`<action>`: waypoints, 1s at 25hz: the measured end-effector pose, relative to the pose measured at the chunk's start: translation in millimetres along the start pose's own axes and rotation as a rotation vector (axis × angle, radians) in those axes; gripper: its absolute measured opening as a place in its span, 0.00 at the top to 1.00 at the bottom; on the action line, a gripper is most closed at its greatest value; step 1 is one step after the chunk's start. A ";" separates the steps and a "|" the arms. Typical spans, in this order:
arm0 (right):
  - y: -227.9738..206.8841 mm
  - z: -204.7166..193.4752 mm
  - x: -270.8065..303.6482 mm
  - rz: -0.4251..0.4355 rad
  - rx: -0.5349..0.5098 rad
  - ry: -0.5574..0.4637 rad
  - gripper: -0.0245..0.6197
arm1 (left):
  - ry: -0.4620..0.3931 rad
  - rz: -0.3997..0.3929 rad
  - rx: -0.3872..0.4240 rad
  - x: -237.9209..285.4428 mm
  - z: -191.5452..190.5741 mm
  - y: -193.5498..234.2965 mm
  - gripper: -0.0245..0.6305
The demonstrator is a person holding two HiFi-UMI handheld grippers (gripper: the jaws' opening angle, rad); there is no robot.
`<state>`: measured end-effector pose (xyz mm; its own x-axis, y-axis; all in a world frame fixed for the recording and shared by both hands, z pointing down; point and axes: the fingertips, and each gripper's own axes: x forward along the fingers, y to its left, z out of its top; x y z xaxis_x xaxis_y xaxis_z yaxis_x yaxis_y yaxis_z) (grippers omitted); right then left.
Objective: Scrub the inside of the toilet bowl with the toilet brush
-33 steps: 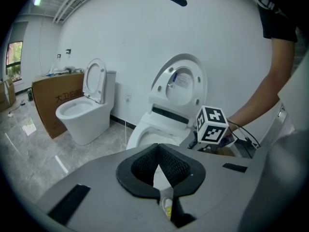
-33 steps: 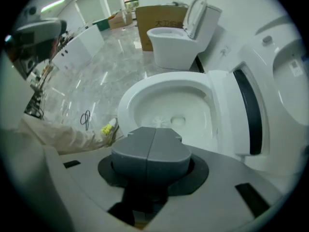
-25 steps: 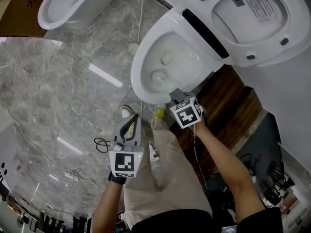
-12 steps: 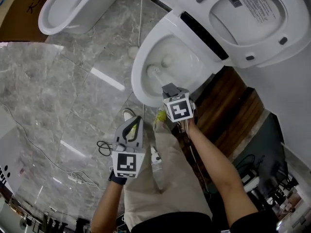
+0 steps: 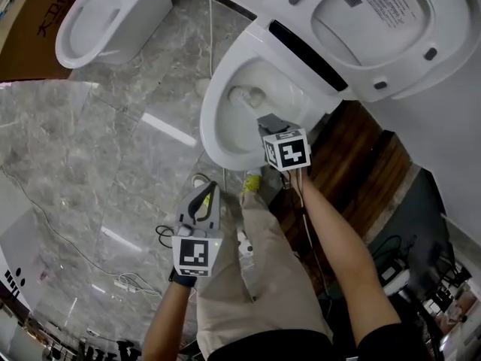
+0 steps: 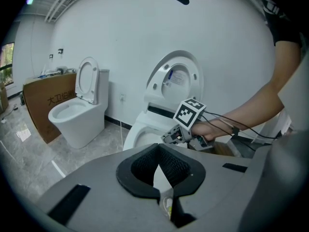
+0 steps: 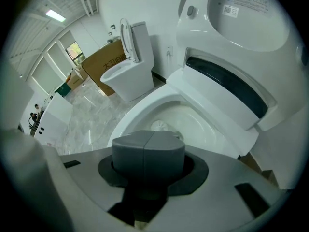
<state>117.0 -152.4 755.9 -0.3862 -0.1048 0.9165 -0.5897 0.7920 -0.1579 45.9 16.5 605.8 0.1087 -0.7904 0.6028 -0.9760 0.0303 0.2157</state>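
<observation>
A grey marble-patterned floor [image 5: 90, 149] is seen, on which a white toilet [image 5: 218, 130] and, well apart from it, a second toilet [image 5: 101, 21] are stood. A cardboard box [image 5: 26, 36] is set just beside the second toilet. Thin cables [image 5: 159, 236] are trailed across the floor near the person's shoes [image 5: 250, 179].

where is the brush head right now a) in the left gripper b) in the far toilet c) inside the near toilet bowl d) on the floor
c: the brush head sits inside the near toilet bowl, just ahead of the shut right gripper.
</observation>
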 end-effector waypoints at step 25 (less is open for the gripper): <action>-83.1 19.2 -1.5 -0.134 0.064 -0.118 0.72 | 0.038 -0.064 0.040 48.0 11.0 -17.1 0.93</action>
<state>153.0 -229.7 760.6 -0.3789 -0.2796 0.8822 -0.6842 0.7265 -0.0636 65.8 -28.7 622.7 0.1774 -0.7660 0.6179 -0.9735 -0.0446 0.2242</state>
